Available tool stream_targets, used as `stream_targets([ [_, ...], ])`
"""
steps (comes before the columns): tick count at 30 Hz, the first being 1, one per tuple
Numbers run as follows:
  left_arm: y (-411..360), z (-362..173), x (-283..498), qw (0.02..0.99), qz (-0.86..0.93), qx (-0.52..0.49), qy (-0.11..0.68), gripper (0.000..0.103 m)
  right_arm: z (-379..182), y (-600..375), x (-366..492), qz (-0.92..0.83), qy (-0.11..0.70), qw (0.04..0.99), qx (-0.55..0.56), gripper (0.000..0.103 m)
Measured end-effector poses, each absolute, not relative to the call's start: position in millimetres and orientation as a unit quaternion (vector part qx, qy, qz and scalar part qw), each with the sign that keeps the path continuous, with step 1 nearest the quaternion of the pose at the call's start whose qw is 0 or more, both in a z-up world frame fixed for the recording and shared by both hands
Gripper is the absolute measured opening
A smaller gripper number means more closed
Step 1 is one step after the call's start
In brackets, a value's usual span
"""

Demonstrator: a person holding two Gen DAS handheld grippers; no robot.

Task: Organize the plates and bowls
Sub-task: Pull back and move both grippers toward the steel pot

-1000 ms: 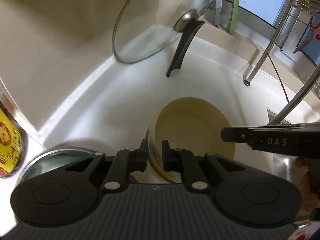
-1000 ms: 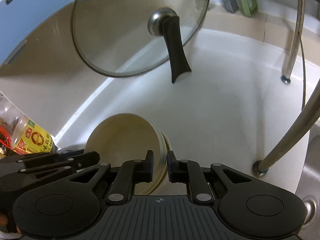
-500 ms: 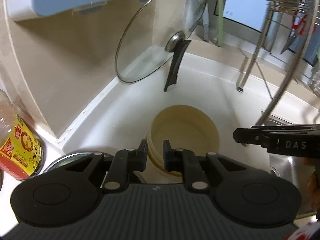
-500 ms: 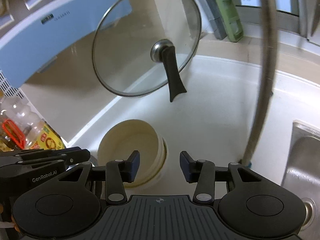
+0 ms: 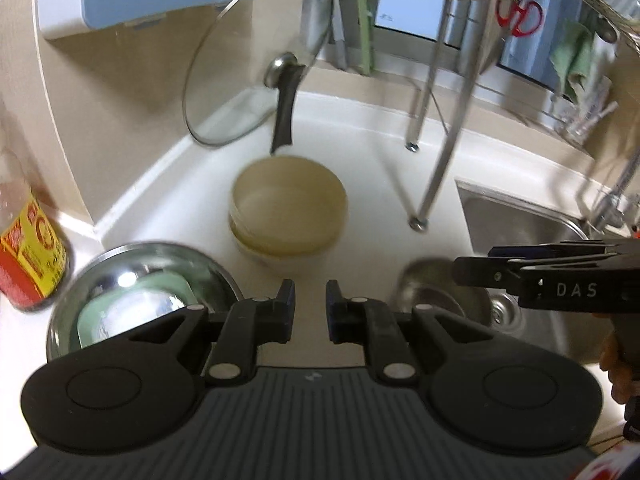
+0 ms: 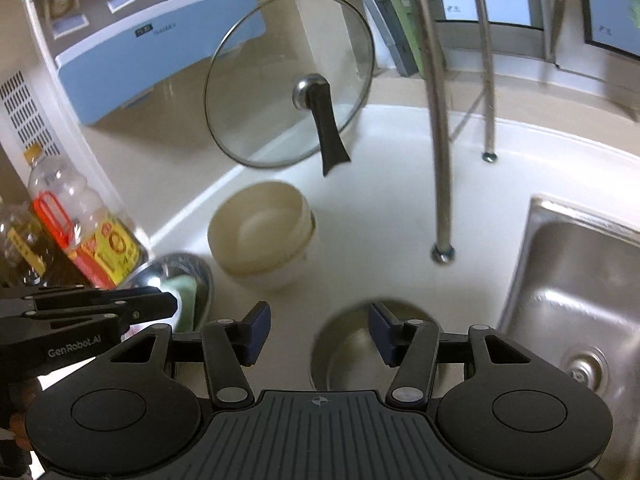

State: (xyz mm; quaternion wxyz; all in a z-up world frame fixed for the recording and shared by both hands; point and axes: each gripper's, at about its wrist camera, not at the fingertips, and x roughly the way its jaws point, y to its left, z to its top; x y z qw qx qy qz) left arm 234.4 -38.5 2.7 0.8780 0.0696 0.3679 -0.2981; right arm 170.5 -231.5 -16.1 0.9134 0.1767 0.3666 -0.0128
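Bowls [image 5: 286,216] nested in one cream stack, count unclear, left gripper [image 5: 310,300] jaws narrow, empty, right gripper [image 6: 318,330] jaws opening, empty

Ahead of your left gripper [image 5: 310,306] sit cream bowls [image 5: 287,218] on the white counter [image 5: 384,184]. Left of it, a steel bowl [image 5: 136,276] holds pale green; the bottle [image 5: 30,252] wears a red-and-yellow label. Red scissors [image 5: 519,12] hang upper right.

You see smooth cream bowls [image 5: 287,216] on a shiny white counter [image 5: 384,184]. The lid [image 6: 288,80] is clear glass. The sink [image 6: 576,280] and big bowl [image 5: 140,276] are shiny metal.
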Motion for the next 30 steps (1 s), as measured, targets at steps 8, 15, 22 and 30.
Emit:
stream_targets([
  [8,-41,-9,189,0.879,-0.269,0.064,0.388,0.013,-31,-234,134,0.013,0.391,0.904,0.171,0.055],
  [15,-51,-24,160,0.88,-0.217,0.034,0.421,0.013,-45,-245,123,0.058,0.421,0.892,0.152,0.055],
  [22,-71,-44,141,0.877,-0.175,0.008,0.447,0.013,-60,-266,118,0.08,0.446,0.882,0.128,0.055],
  [30,-91,-56,135,0.88,-0.134,-0.004,0.456,0.013,-71,-287,124,0.086,0.454,0.88,0.11,0.055],
])
